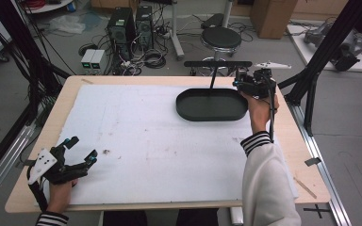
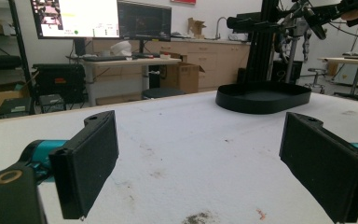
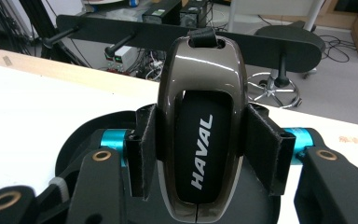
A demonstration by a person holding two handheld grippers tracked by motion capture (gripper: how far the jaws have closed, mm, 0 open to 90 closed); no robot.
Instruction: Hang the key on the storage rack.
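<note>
A glossy brown and black key fob [image 3: 200,126] marked HAVAL stands upright between the pads of my right gripper [image 3: 205,140], which is shut on its sides. That gripper [image 1: 241,82] hovers over the far right end of a black oval tray [image 1: 193,109]. A black bar with pegs [image 3: 279,46] spans the view just behind the fob's top loop; it stands on a post rising from the tray [image 1: 213,77]. My left gripper [image 1: 82,147] rests near the table's front left corner, open, with nothing between its pads [image 2: 91,158]. The tray [image 2: 261,100] lies far ahead of it.
A stained white mat [image 1: 146,136] covers most of the wooden table. Black frame posts [image 1: 311,70] stand at the table's right and left sides. A stool [image 1: 220,37] and computer towers [image 1: 122,26] sit on the floor beyond the far edge.
</note>
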